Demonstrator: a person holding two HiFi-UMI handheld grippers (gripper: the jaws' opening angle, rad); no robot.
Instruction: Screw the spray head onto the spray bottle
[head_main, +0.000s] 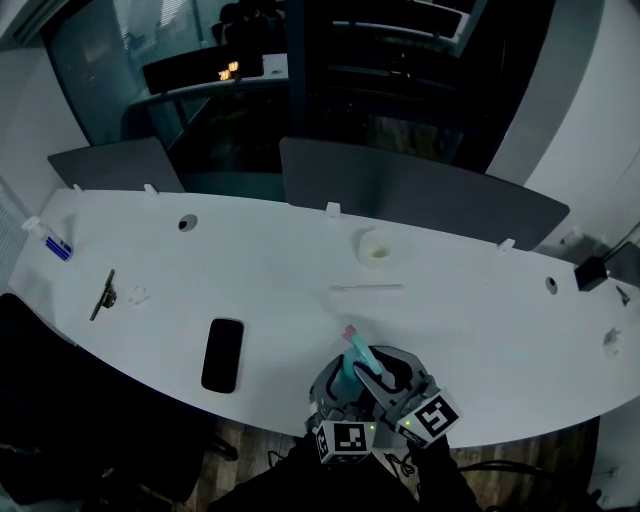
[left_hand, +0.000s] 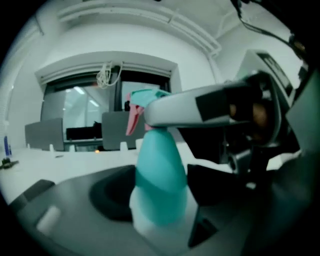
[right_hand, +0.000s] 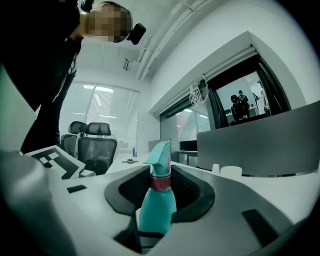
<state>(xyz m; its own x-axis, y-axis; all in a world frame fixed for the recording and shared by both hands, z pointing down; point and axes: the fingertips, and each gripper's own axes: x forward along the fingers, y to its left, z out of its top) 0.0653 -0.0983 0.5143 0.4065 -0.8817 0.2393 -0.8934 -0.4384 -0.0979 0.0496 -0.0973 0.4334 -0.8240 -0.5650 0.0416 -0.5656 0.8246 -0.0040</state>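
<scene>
You had the bottle (right_hand: 157, 215) upright at the near edge of the table (head_main: 300, 240), straight in front of you, with both grippers on it at once. Your right gripper (right_hand: 162, 191) was clenched on it. In the right gripper view the teal body stood between the two jaws, with the dark pads flanking it at about the level of the pink collar (right_hand: 161, 183). The head (right_hand: 160, 154), teal like the body, sat on top of that collar, its nose pointing left in that view.

Your left gripper (left_hand: 162, 194) was also closed on the bottle, lower down. In the left gripper view the teal body and its white lower part filled the gap, with a dark pad against each side. There, one jaw of the right gripper crossed in from the right and met the bottle high up, just under the head, where a pink trigger (left_hand: 132, 120) hung down on the left. No view showed whether the bottle's foot rested on the table.

Farther out on the table lay a phone (head_main: 222, 355) to the left of the bottle, a thin white rod (head_main: 367, 288) beyond it, and a dark tool (head_main: 103, 294) well off to the left.
</scene>
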